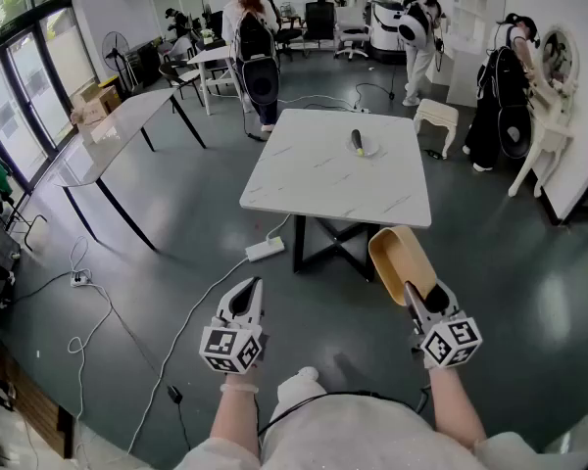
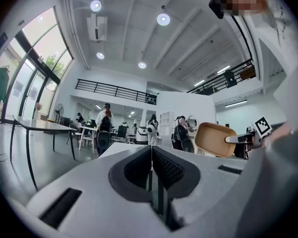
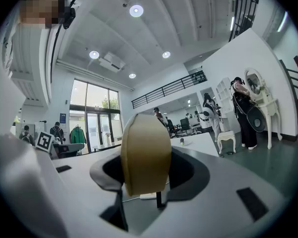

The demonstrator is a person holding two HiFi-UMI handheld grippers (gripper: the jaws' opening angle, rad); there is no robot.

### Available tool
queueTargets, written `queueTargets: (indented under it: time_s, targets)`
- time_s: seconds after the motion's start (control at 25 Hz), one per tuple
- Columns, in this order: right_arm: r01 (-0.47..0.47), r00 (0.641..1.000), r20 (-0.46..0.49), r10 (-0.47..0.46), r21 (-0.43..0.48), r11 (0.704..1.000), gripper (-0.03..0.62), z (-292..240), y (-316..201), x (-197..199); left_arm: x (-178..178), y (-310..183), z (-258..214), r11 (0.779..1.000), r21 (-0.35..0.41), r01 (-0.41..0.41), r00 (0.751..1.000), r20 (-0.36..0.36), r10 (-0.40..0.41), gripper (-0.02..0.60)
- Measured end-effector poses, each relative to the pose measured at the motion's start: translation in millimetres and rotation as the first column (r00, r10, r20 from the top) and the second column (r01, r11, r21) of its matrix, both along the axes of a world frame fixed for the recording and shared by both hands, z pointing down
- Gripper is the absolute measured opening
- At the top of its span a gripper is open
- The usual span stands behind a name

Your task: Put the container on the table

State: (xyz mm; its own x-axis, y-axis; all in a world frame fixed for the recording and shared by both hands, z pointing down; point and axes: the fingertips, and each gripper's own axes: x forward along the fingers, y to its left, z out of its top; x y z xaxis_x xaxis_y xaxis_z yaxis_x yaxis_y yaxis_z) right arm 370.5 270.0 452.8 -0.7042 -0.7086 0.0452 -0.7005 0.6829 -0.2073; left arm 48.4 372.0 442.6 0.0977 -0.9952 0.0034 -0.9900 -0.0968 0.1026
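Note:
A tan oval container [image 1: 400, 258] hangs in the air in front of the white marble table [image 1: 323, 179], just short of its near right corner. My right gripper [image 1: 418, 300] is shut on its near rim. In the right gripper view the container [image 3: 145, 152] stands on edge between the jaws and fills the gap of the right gripper [image 3: 148, 175]. My left gripper [image 1: 247, 290] is held level at the lower left, shut and empty. In the left gripper view its jaws [image 2: 151, 155] meet, and the container [image 2: 216, 139] shows to the right.
A dark bottle-like item on a small white dish [image 1: 358, 143] lies on the table's far side. A power strip [image 1: 265, 251] and cables lie on the floor at the table's left. A long grey table [image 1: 118, 125] stands at left, a white stool [image 1: 436, 116] beyond. Several people stand at the back.

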Motion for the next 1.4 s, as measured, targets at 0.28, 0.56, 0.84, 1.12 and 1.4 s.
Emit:
queueTargets:
  time_s: [0.28,0.56,0.84,1.12,1.4]
  targets:
    - [-0.019,1.0,0.022,0.019,0.0,1.0,0.21,-2,-8,5,-7,1,-9,0.996,0.04,0.075,0.997,0.034,-0.076,0.006]
    - [-0.008,0.999,0.037,0.008,-0.001,1.0,0.21,-4,-12,1,-10,2,-13,0.995,0.044,0.093,0.995,0.04,-0.095,0.006]
    - [0.007,0.997,0.075,-0.006,-0.012,1.0,0.21,0,-26,-9,-18,-2,-5,0.993,0.02,0.113,0.993,0.042,-0.113,0.006]
    - [-0.024,0.997,0.074,0.026,-0.036,0.999,0.21,12,-62,-21,-40,-44,3,0.995,0.018,0.102,0.994,0.036,-0.103,0.006]
    - [-0.049,0.996,0.074,0.054,-0.065,0.997,0.212,16,-121,-48,-68,-110,3,0.998,-0.001,0.07,0.997,0.033,-0.07,0.006]
